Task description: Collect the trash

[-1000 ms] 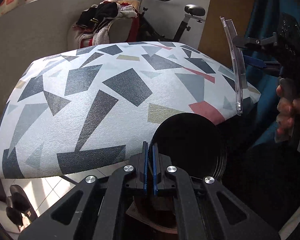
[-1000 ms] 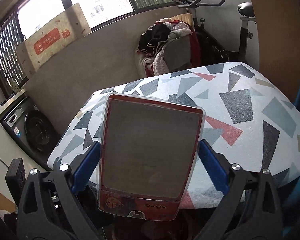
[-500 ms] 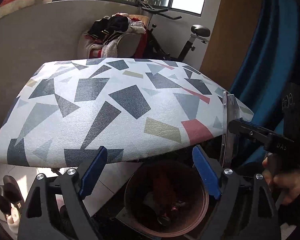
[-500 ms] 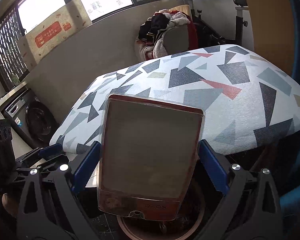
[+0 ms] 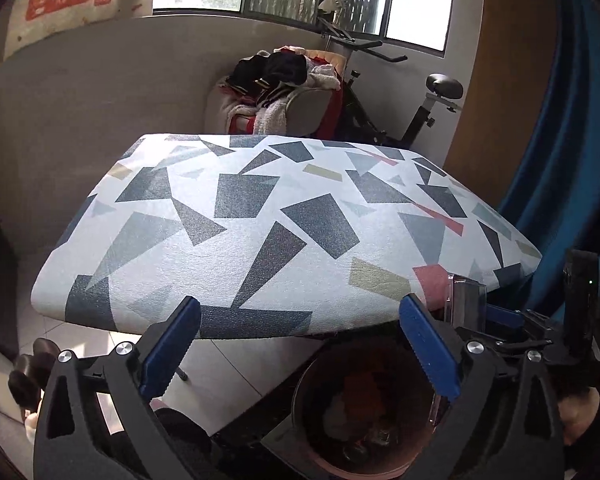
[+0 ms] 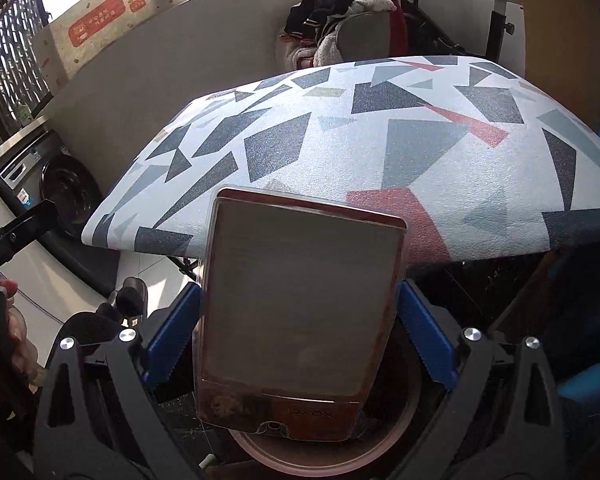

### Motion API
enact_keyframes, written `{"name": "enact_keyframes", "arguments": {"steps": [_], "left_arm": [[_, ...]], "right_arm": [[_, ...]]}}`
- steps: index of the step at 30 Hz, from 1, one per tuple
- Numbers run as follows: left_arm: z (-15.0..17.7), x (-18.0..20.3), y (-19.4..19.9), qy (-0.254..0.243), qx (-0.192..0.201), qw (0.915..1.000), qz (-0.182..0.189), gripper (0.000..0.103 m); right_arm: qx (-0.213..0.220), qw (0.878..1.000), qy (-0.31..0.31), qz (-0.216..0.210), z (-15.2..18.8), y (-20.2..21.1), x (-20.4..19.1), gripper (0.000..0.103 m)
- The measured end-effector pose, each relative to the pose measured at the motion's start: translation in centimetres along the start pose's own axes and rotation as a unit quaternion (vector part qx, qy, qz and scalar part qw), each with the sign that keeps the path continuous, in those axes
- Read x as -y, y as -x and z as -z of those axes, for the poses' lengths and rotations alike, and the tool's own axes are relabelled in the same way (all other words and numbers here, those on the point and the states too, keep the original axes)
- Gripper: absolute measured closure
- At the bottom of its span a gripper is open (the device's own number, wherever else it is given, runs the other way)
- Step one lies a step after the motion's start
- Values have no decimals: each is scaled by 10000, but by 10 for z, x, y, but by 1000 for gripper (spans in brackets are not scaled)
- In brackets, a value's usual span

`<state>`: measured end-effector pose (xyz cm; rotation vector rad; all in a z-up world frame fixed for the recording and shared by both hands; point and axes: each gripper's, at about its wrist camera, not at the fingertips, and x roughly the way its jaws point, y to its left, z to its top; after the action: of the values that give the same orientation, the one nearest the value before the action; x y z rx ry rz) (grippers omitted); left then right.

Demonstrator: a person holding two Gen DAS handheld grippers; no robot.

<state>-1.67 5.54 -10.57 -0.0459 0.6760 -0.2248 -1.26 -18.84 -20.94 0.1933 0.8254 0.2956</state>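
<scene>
Beside patterned table [image 5: 284, 232], right gripper [image 6: 300, 344] holds plastic package [image 6: 300, 316] over bin [image 5: 360, 412].

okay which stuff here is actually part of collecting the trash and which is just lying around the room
Part of the job:
- plastic package, clamped in the right gripper
- trash bin, below the table edge
- left gripper, its jaws just opened with nothing between them

Just lying about:
- patterned table
- clothes pile on a chair
- exercise bike
- washing machine
</scene>
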Motion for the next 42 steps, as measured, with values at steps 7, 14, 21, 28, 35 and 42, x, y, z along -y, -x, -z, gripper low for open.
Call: {"name": "enact_keyframes", "arguments": {"steps": [7, 14, 21, 28, 35, 42], "left_arm": [[2, 3, -1, -124, -30, 9997, -204, 6], [5, 8, -5, -312, -80, 9981, -526, 6], [2, 12, -3, -427, -33, 9964, -726, 6], [-16, 26, 12, -753, 292, 9929, -872, 6], [-48, 27, 33, -578, 443, 9954, -623, 6], [-71, 24, 59, -416, 778, 9949, -495, 6]], "right_arm": [[-201, 9998, 15, 58, 6, -11, 1, 8], [-366, 9993, 35, 75, 9, -19, 1, 7], [-190, 9991, 80, 358, -1, -8, 4, 6], [307, 9966, 377, 659, -32, 26, 2, 6], [689, 9929, 594, 772, -63, 67, -8, 6], [910, 9896, 803, 773, -87, 99, -26, 6]]}}
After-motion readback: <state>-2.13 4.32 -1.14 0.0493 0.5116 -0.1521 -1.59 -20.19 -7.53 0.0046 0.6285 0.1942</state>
